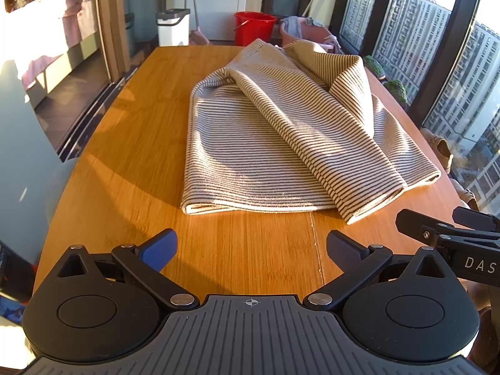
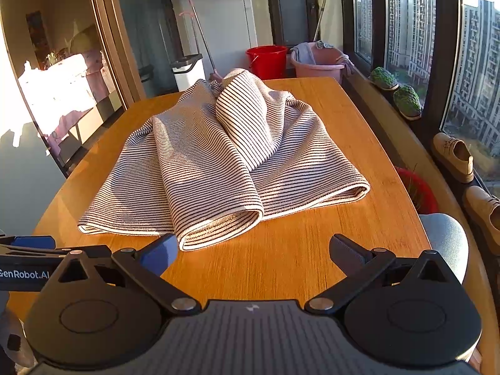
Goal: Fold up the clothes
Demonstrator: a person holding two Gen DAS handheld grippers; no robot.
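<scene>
The left claw [image 1: 251, 250] hovers over the near edge of the wooden bench [image 1: 125, 168], its blue-padded fingers spread wide and holding nothing. A striped garment [image 1: 281, 143] lies loosely folded mid-bench, just beyond both tools. At right, the right claw [image 2: 253, 254] likewise gapes empty.

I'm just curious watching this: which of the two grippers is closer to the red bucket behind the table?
I can't tell. Both the left gripper and the right gripper hover open over the near end of the table, with the red bucket beyond its far end.
</scene>
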